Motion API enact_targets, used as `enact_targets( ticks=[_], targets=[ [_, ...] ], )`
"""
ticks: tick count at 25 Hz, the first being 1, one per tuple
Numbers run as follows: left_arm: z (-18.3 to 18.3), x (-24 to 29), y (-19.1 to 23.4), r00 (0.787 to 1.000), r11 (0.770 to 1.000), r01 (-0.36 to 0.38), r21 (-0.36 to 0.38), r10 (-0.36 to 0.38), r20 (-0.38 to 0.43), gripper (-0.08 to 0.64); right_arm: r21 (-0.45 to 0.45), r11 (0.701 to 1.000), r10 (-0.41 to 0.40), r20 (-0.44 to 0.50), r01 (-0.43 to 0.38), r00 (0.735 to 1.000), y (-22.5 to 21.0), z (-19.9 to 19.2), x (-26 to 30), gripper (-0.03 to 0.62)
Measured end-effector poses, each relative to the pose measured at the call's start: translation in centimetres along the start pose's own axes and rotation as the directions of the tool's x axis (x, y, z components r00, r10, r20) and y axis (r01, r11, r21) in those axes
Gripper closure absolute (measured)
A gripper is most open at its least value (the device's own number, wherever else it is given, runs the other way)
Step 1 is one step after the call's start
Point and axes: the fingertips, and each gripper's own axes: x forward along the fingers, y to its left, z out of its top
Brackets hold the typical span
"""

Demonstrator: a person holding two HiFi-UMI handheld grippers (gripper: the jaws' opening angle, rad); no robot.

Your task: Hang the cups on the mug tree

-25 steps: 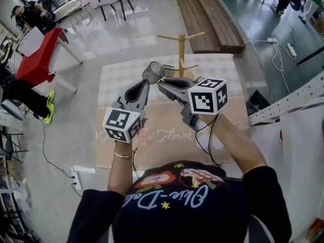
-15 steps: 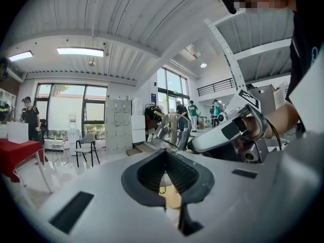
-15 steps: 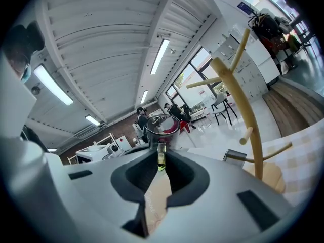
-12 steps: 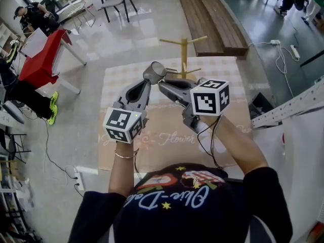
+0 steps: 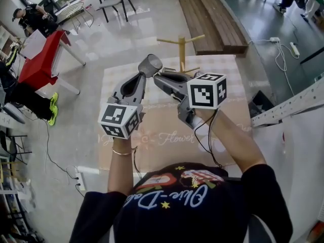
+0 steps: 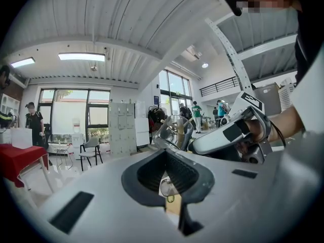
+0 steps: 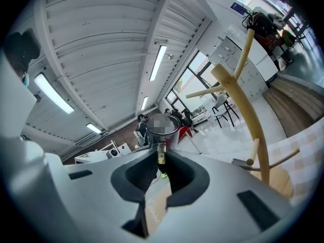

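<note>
A clear glass cup (image 5: 151, 64) hangs in the air between my two grippers, in front of the wooden mug tree (image 5: 181, 47). My right gripper (image 5: 158, 77) is shut on the cup's handle (image 7: 161, 154), which stands upright between its tips in the right gripper view, the cup (image 7: 162, 127) just beyond them. My left gripper (image 5: 144, 76) meets the cup's lower edge from the left. Its tips look pinched on the cup (image 6: 174, 132) in the left gripper view, where my right gripper (image 6: 195, 147) reaches in from the right. The tree's pegs (image 7: 206, 91) rise at the right.
The tree stands at the far end of a beige checked mat (image 5: 167, 130) on the floor. A wooden bench (image 5: 212, 19) lies behind it. A red table (image 5: 40, 59) and a seated person (image 5: 33, 16) are at the left, cables (image 5: 281, 49) at the right.
Both grippers have risen together with the cup between them, toward the mug tree. The cup now sits higher in the head view; the grip looks the same.
</note>
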Motion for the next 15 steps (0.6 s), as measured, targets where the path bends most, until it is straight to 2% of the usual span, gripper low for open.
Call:
enact_targets(
  ticks=[15],
  targets=[
    [0.8, 0.9, 1.5, 0.999, 0.999, -0.043, -0.026, 0.043, 0.020, 0.551, 0.047, 0.999, -0.002, 0.037, 0.001, 0.999, -0.8, 1.4, 1.1, 0.543]
  ],
)
